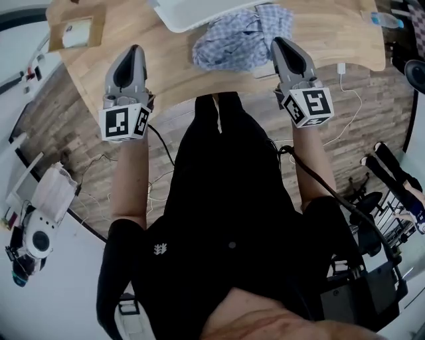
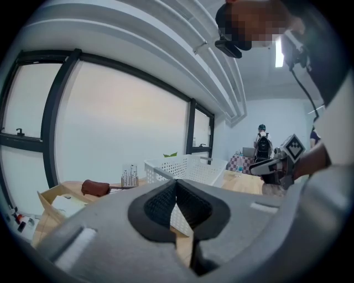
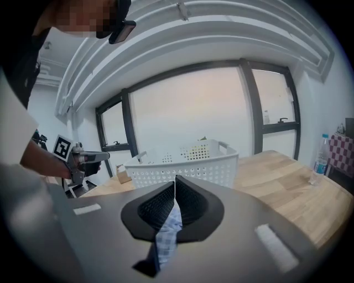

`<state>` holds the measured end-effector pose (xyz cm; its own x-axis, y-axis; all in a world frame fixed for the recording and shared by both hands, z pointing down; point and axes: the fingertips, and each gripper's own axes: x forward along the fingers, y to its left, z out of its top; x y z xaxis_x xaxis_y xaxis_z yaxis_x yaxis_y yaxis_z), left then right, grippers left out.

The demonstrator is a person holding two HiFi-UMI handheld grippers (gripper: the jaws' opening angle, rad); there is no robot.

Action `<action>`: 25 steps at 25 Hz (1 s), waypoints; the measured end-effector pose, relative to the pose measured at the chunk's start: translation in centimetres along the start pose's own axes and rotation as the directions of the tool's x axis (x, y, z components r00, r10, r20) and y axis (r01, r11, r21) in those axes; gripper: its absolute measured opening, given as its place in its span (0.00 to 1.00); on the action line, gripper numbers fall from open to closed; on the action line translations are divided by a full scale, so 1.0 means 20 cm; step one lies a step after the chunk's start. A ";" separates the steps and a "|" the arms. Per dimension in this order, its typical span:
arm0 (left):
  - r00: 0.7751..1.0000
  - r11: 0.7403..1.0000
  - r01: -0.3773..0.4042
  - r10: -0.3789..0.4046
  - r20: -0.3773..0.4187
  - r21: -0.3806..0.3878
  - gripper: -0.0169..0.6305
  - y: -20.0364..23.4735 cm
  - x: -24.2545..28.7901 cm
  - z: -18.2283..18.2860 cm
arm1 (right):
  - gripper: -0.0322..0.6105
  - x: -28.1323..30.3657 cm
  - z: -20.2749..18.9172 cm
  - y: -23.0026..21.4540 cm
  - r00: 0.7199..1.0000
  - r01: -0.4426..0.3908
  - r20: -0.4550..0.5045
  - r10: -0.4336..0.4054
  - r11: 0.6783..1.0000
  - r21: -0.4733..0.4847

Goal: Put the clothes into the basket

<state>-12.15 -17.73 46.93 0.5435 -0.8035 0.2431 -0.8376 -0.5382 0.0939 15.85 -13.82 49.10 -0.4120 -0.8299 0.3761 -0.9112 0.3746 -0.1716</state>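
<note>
A crumpled blue-and-white checked cloth [image 1: 240, 38] lies on the wooden table [image 1: 332, 33], just in front of a white perforated basket [image 1: 199, 13]. My right gripper [image 1: 279, 42] hovers at the cloth's right edge with its jaws shut. In the right gripper view the checked cloth [image 3: 167, 235] shows through the slit below the closed tips [image 3: 175, 178], and the basket [image 3: 191, 168] stands behind. My left gripper [image 1: 135, 49] is shut over the table's left part, apart from the cloth. The left gripper view shows its closed tips [image 2: 176, 182] and the basket [image 2: 188, 167] beyond them.
A cardboard box [image 1: 76, 30] sits at the table's far left, with a brown object [image 2: 95, 188] beside it. A water bottle [image 3: 319, 161] stands at the right end of the table. A white charger and cable [image 1: 342, 70] hang at the table's near edge. A person [image 2: 263, 145] stands far off.
</note>
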 end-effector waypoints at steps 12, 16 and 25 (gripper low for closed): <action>0.998 0.999 0.040 -0.039 -0.041 0.012 0.03 -0.01 0.17 -0.18 | 0.18 0.11 -0.27 -0.05 0.998 -0.017 -0.063 0.017 1.000 0.008; 0.998 0.999 0.037 -0.036 -0.055 0.011 0.03 -0.01 0.21 -0.21 | 0.40 0.16 -0.36 -0.06 0.992 -0.051 -0.115 0.049 0.999 -0.016; 0.996 1.000 0.025 -0.024 -0.086 0.006 0.03 -0.01 0.24 -0.30 | 0.58 0.24 -0.54 -0.13 0.985 -0.031 -0.170 0.020 0.998 -0.062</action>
<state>-9.63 -19.97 53.94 0.5568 -0.7651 0.3233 -0.8234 -0.5596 0.0939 16.29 -14.45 61.16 -0.4239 -0.7398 0.5224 -0.8965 0.4249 -0.1258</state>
